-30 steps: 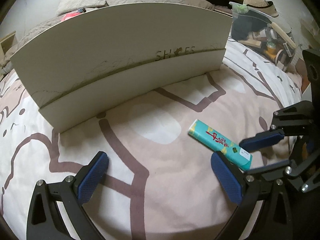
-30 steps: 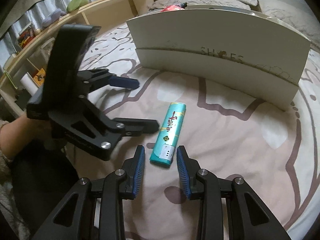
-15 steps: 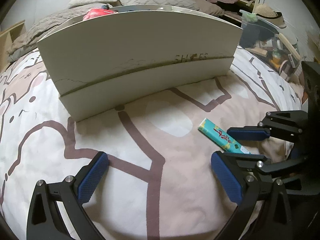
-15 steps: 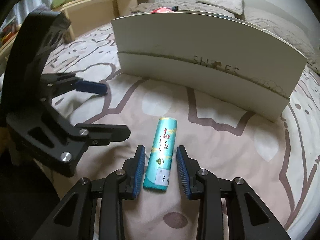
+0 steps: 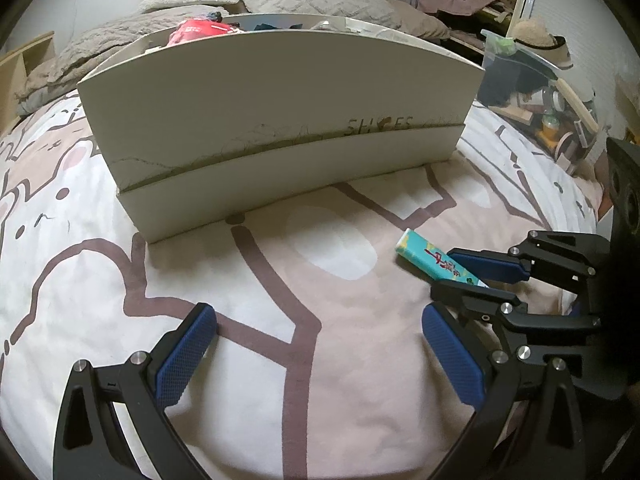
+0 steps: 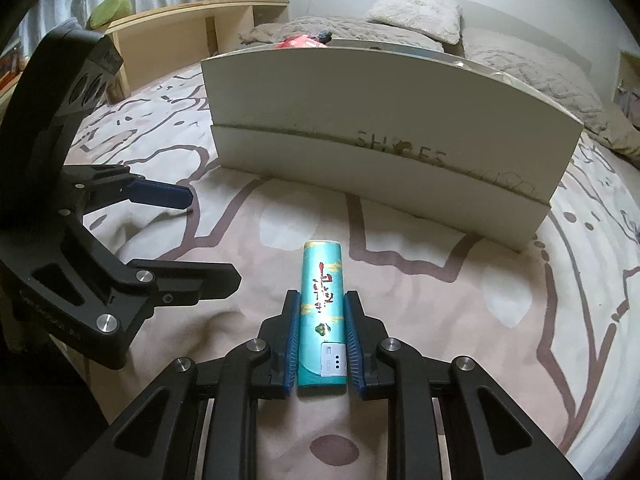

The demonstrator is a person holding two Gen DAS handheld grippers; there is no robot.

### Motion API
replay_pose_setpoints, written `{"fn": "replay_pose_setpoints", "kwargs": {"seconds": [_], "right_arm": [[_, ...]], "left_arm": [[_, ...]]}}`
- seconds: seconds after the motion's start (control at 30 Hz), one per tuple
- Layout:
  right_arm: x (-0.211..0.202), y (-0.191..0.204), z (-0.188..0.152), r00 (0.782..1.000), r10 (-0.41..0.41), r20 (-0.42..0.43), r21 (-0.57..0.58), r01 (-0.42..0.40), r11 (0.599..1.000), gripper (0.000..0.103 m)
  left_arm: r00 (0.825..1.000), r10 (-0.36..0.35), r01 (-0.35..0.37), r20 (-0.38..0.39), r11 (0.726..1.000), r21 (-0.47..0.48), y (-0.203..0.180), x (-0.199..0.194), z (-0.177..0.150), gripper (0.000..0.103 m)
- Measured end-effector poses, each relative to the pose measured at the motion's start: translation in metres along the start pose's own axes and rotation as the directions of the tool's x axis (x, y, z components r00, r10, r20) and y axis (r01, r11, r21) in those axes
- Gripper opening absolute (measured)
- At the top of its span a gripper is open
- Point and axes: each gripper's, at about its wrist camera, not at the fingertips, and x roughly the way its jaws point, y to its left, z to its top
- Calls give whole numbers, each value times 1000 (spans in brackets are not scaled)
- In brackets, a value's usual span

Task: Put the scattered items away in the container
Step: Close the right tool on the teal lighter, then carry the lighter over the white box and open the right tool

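The teal packet (image 6: 322, 312) lies on the bedspread (image 6: 460, 320), a little way in front of the big white box (image 6: 380, 120). The right gripper (image 6: 322, 336) has it squeezed between its two blue pads (image 6: 291, 340), one on each long side. The packet looks like it is resting on the bed, not lifted yet.

The left gripper (image 5: 316, 356) is spread wide with nothing in it. It hangs low over the bedspread, just beside the right one.

I think the job is partly done. Some things are already in the box, like a red bag (image 5: 196, 30) poking over the top. The packet has been grabbed but has yet to go up and over the tall wall.

The right wrist view shows the pads pressing tight on the packet. The left wrist view hides that part behind the black fingers, but it peeks further into the box and shows the far end of the packet sticking out.
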Motion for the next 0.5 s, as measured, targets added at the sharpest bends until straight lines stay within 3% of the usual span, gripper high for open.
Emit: {"fn": "replay_pose_setpoints", "kwargs": {"seconds": [0.2, 0.5], "right_arm": [[-17, -9, 5, 999, 30, 24, 68, -31, 997, 22], [-71, -25, 47, 986, 53, 161, 113, -72, 991, 22]], "left_arm": [[1000, -5, 5, 22, 1000, -8, -2, -8, 2, 103], [997, -8, 6, 70, 1000, 24, -17, -22, 6, 103]]}}
